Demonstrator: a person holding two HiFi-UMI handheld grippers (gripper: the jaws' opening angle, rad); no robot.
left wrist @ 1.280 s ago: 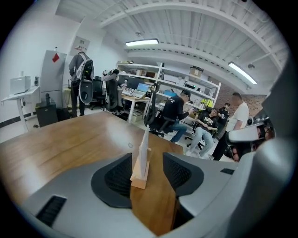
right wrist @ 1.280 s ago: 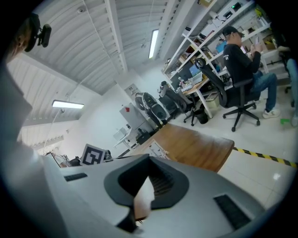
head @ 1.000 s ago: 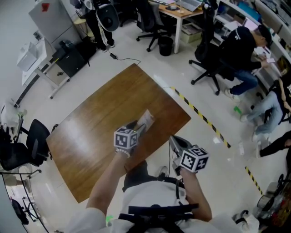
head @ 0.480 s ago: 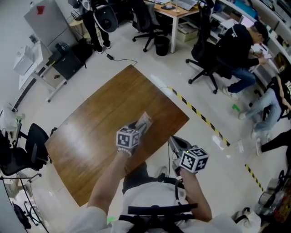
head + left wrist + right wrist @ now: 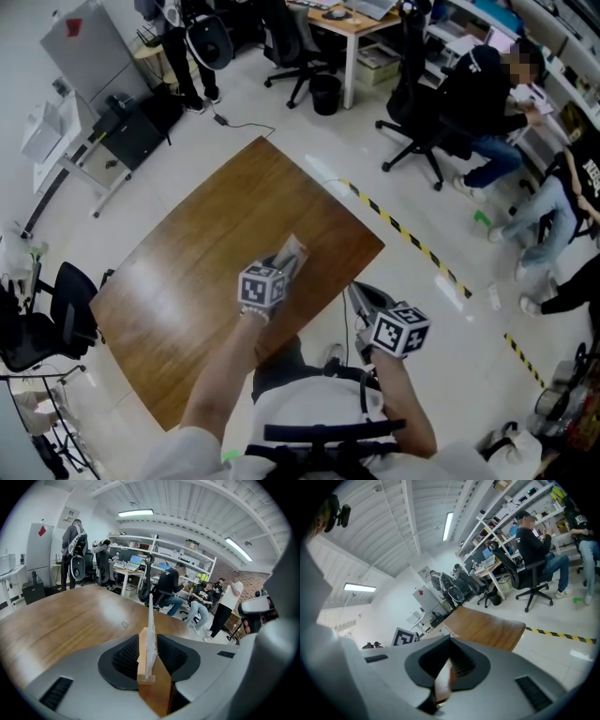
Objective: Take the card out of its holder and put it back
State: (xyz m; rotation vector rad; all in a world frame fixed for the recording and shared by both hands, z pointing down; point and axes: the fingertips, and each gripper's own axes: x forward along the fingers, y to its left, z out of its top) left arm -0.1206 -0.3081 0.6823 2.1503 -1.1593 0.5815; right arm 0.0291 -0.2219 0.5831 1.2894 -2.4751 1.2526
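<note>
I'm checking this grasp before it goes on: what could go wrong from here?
The left gripper, whose jaws have just been closing, has both the card and its wooden holder between them. It may clamp the holder too, lifting both. The thin card could also bend if pinched.

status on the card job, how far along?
Done: nothing that shows. The card stands in its holder on the table.
In hand: the left gripper has just been closing its jaws round card and holder; whether the pads press yet is unclear. The right gripper hangs off the table edge, jaws together.
Left: pull the card out, slot it back.
</note>
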